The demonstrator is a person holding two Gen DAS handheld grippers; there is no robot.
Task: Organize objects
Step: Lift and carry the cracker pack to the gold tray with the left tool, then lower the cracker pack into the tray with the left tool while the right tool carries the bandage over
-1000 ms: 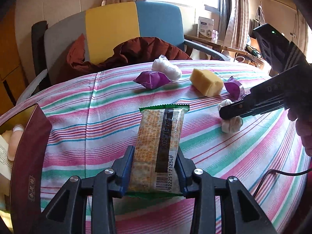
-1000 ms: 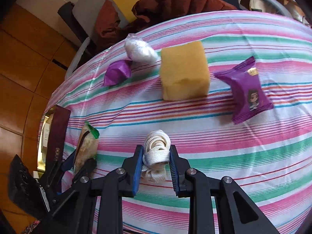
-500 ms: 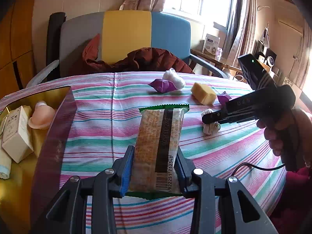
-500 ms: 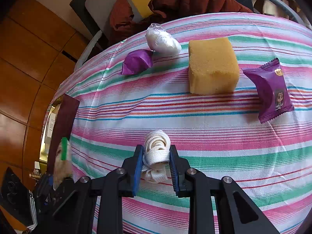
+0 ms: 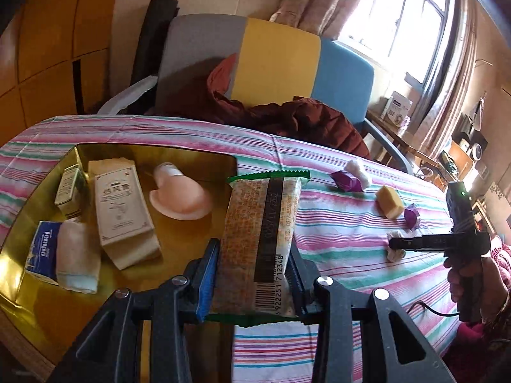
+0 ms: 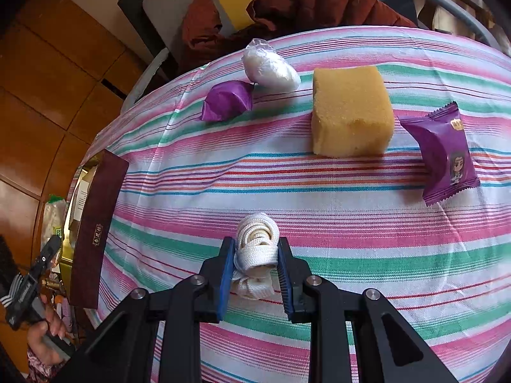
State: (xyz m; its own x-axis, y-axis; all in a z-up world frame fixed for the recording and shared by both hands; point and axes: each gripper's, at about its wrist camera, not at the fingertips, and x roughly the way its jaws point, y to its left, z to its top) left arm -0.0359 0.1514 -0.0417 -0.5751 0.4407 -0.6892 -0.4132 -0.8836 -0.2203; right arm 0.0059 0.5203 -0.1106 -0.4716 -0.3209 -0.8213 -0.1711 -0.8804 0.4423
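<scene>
My left gripper (image 5: 252, 274) is clamped on the snack packet (image 5: 260, 242), which sticks up between my fingers, over the gold box (image 5: 32, 198) edge. My right gripper (image 6: 254, 268) is squeezed tight around the white strap roll (image 6: 255, 249) sitting on the striped tablecloth (image 6: 351, 255).

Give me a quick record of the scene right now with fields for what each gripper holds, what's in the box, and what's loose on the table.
left gripper: shut on snack packet, beside gold box
right gripper: shut on white strap bundle, on striped tablecloth
in box: cartons, tissue pack, pink item
loose on table: yellow sponge, two purple packets, white wrapped ball
</scene>
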